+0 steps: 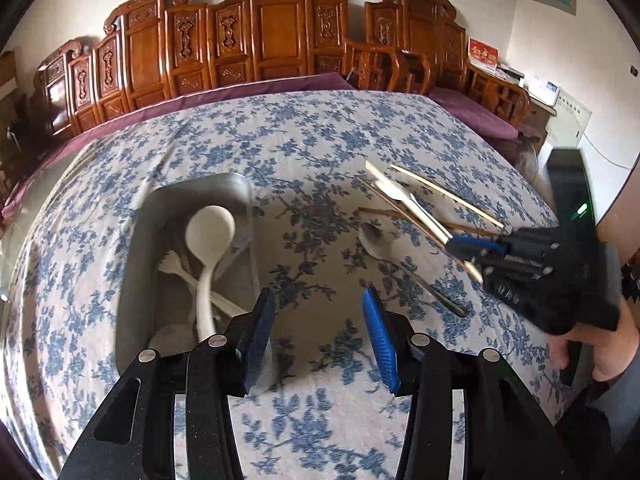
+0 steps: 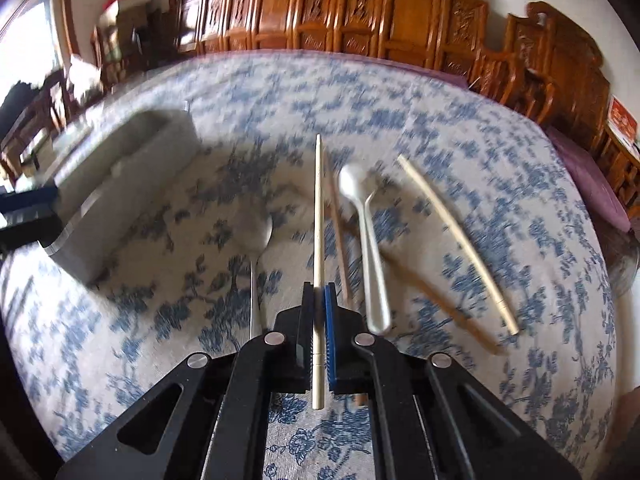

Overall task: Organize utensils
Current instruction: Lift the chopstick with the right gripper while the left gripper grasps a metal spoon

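My left gripper [image 1: 318, 294] stands open over the blue-flowered tablecloth [image 1: 304, 148], just right of a grey tray [image 1: 224, 179] with nothing between its fingers. In the tray lie a white ladle-like spoon [image 1: 210, 228] and a white fork [image 1: 172, 260]. My right gripper [image 2: 319, 288] is shut on a cream chopstick [image 2: 318, 200], which points away along its fingers; the left wrist view shows that gripper [image 1: 454, 243] at the right. Loose on the cloth are a metal spoon [image 2: 258, 232], a white spoon [image 2: 352, 184], a second cream chopstick [image 2: 456, 240] and brown chopsticks [image 2: 340, 240].
Carved wooden chairs [image 1: 276, 32] line the far side of the table, with a purple cloth [image 1: 248, 90] under the flowered one. A black device with a green light [image 1: 572, 192] stands at the right edge. A person's hand [image 1: 600, 352] holds the right gripper.
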The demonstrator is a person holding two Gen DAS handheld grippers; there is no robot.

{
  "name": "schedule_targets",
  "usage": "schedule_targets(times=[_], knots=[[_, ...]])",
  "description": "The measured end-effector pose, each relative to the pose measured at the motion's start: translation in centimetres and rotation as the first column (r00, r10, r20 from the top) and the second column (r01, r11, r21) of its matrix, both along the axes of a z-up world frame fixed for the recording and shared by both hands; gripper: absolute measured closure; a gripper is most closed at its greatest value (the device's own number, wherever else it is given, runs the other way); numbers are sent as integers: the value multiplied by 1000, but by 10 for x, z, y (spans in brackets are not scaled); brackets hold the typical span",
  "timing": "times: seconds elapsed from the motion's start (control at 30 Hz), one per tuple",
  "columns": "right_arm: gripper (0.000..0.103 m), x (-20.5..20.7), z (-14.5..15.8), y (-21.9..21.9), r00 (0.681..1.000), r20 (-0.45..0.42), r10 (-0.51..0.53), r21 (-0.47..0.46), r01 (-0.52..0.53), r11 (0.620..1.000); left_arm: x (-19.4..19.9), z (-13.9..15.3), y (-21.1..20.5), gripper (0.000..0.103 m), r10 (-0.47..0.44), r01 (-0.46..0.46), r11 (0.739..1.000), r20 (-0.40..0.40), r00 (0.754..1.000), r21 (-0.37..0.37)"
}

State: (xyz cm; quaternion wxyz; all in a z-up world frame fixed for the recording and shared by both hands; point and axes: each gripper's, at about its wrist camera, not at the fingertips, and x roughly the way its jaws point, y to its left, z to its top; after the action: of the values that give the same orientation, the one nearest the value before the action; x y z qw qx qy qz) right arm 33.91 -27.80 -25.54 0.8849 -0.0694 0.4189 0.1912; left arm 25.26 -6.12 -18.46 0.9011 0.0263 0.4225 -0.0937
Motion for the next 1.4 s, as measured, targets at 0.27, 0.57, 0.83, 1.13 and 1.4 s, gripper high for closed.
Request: schedule_targets(times=[0.27,0.57,0.83,1.13,1.4], knots=[[97,2,6,-26,999,9,-44,39,43,998,32,-20,-33,59,-3,0,999,-63,998,-46],[97,4,11,-36,999,6,-45,100,44,994,78,-53,-55,59,22,-30,998,-148,989,-47],[97,2,15,-33,1000,16,-20,118,18,993,103,-70,-56,69,50,-65,995,-196,979,-70],[97,3,18,-34,1000,18,-23,129,21,991,106,-73,-70,84,34,-32,999,-127,991,10],[97,2,18,-33,999,19,-27,134,24,991,101,-60,-69,100,-2,-1,1000,-125,992,-22]])
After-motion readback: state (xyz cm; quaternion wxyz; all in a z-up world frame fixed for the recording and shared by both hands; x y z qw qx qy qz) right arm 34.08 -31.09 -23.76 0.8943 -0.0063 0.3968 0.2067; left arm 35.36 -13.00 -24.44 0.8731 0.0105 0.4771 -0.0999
